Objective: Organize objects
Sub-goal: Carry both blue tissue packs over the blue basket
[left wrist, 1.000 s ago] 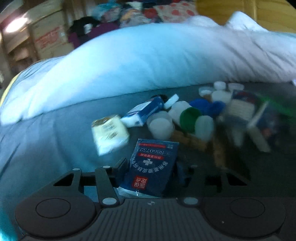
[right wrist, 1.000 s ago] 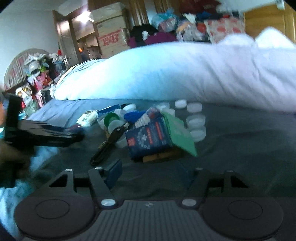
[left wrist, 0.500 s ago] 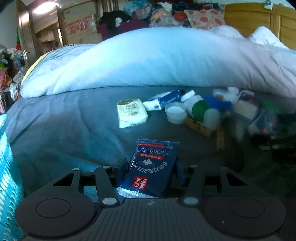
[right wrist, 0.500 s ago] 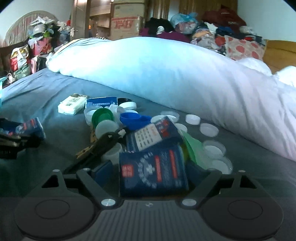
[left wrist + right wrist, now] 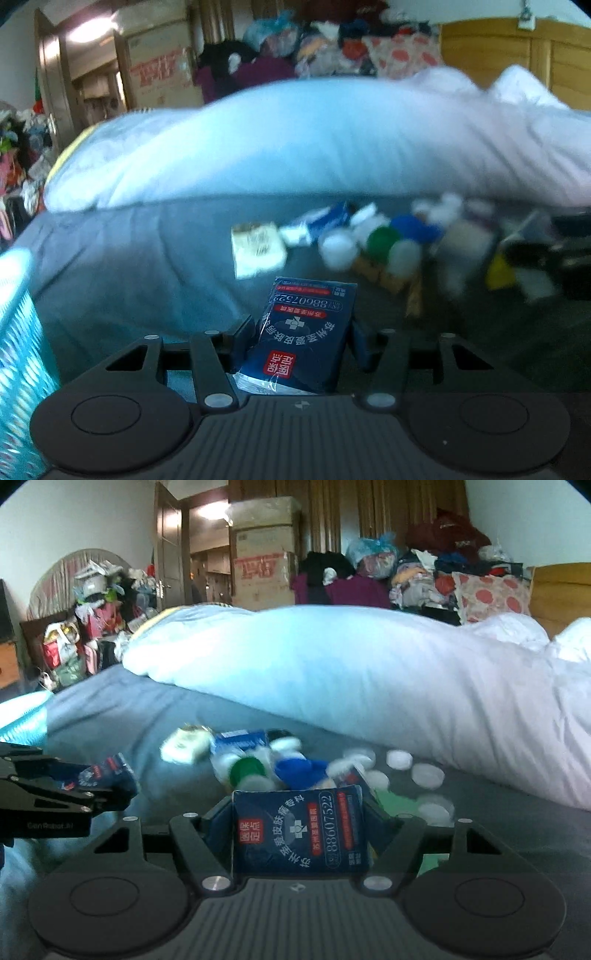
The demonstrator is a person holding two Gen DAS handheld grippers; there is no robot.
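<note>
Two grippers, left [image 5: 301,332] and right [image 5: 299,834], each clamp a blue packet [image 5: 306,332] over a grey bed [image 5: 147,716] strewn with caps [image 5: 399,758]; boxes [image 5: 264,565] and clothes [image 5: 443,561] crowd behind.

A pile of small things [image 5: 280,768] lay on the bed [image 5: 122,716], in front of the long duvet [image 5: 369,672]. A flat packet [image 5: 184,746] was at the left end of the pile, and loose caps [image 5: 428,775] were at its right. A mesh basket [image 5: 18,332] stood at the bed's left edge. Each gripper had a tissue pack between its jaws: the left gripper [image 5: 301,332] one tissue pack [image 5: 306,332], the right gripper [image 5: 299,830] another pack [image 5: 299,830], nearer than the pile. Cardboard boxes [image 5: 264,557] stood behind the duvet.
</note>
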